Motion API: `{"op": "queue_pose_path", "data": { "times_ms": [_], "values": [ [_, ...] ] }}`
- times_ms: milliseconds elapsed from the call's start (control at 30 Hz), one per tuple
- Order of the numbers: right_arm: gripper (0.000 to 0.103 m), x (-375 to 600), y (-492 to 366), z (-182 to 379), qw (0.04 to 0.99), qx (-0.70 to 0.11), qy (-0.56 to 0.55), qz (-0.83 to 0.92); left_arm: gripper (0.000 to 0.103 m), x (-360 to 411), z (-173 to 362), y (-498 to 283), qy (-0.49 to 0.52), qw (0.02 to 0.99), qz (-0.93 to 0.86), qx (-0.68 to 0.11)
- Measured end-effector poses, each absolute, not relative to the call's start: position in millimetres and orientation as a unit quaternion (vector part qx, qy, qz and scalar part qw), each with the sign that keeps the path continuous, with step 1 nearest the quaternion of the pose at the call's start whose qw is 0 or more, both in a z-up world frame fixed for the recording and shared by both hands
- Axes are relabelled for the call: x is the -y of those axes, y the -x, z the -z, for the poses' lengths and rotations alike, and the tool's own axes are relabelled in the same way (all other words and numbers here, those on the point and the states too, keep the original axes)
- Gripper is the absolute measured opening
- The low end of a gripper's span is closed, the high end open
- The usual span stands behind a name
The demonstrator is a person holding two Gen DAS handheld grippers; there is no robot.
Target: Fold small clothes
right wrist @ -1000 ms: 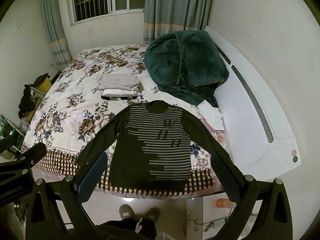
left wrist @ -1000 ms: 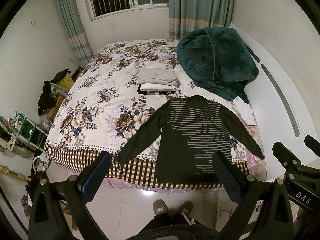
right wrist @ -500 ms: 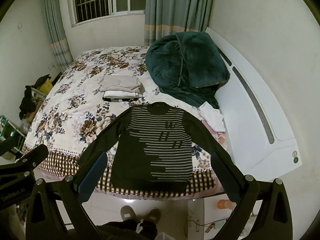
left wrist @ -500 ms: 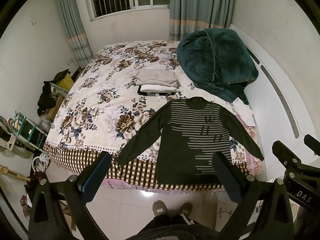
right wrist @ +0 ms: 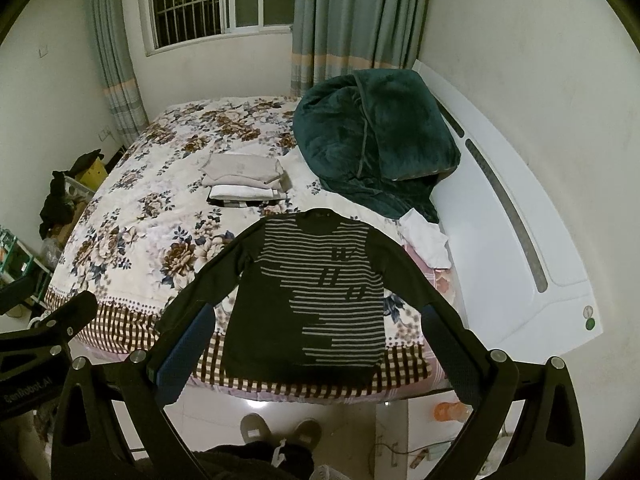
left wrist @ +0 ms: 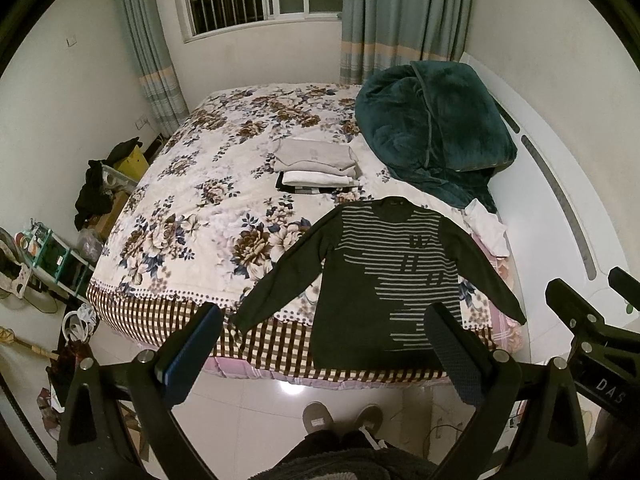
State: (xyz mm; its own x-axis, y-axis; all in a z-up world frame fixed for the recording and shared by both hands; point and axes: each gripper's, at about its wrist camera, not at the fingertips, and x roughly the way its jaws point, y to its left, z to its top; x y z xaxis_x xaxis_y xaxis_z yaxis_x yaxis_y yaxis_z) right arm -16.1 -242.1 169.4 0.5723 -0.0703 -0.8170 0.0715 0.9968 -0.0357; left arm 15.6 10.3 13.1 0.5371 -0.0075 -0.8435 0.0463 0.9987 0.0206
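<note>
While the striped sweater (left wrist: 384, 280) lies flat and unfolded on the bed (left wrist: 200, 216), both grippers, left gripper (left wrist: 320, 356) and right gripper (right wrist: 316, 352), hang apart and empty; next, I think, take a sleeve.

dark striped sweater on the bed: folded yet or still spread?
Spread. The dark striped sweater lies flat, front up, on the floral bedspread, both sleeves angled outward, hem at the bed's near edge. No fold shows.
</note>
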Motion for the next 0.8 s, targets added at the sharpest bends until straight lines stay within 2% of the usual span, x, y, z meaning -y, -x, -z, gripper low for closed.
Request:
{"op": "queue_pose_path", "data": {
  "times_ms": [567, 800],
  "values": [
    [0.103, 240.6, 14.1, -174.1, 0.888, -0.458, -0.002, 0.042, 0.103, -13.5, -13.0, -20.4, -0.017, 0.877, 0.016, -0.480],
    [0.103, 266.9, -15.3, -170.7, 0.885, -0.459, -0.047, 0.069, 0.103, -17.1, 5.3, -61.8, -0.008, 0.884, -0.003, -0.467]
  ]
}}
